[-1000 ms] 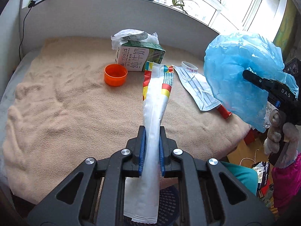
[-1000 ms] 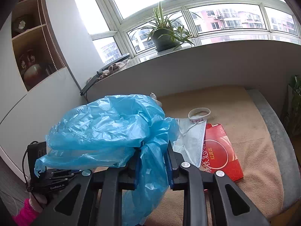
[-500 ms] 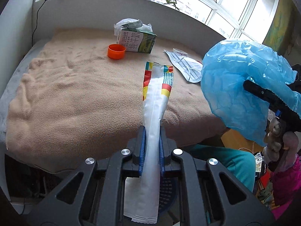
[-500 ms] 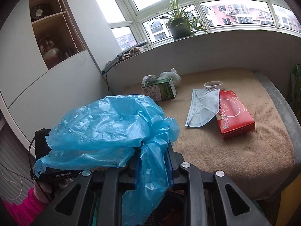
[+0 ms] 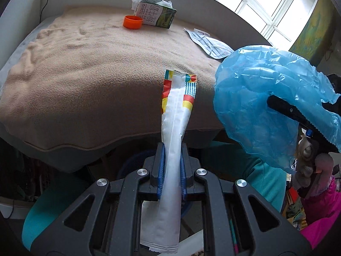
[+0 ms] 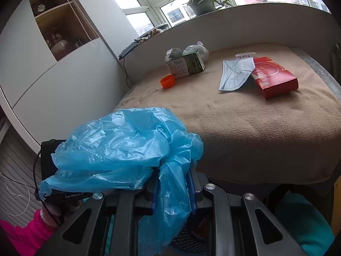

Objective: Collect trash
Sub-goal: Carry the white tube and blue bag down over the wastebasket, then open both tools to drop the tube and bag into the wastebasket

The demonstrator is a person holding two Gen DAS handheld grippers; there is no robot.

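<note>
Jaws of left gripper (image 5: pixel 172 168) are clamping a wrapper (image 5: pixel 173 149); jaws of right gripper (image 6: pixel 173 188) are clamping a blue bag (image 6: pixel 125 145). Both hands are pulling back and down off the bed (image 6: pixel 255 123); a second ago they were over it, now its near edge is ahead of them. Reading: both pieces collected, being carried toward a basket (image 6: pixel 185 241) showing below the bed edge. Carton (image 6: pixel 185 66), orange cap (image 6: pixel 168 81), mask (image 6: pixel 235 73) and red box (image 6: pixel 275 79) are lying on the bed, awaiting pickup.
</note>
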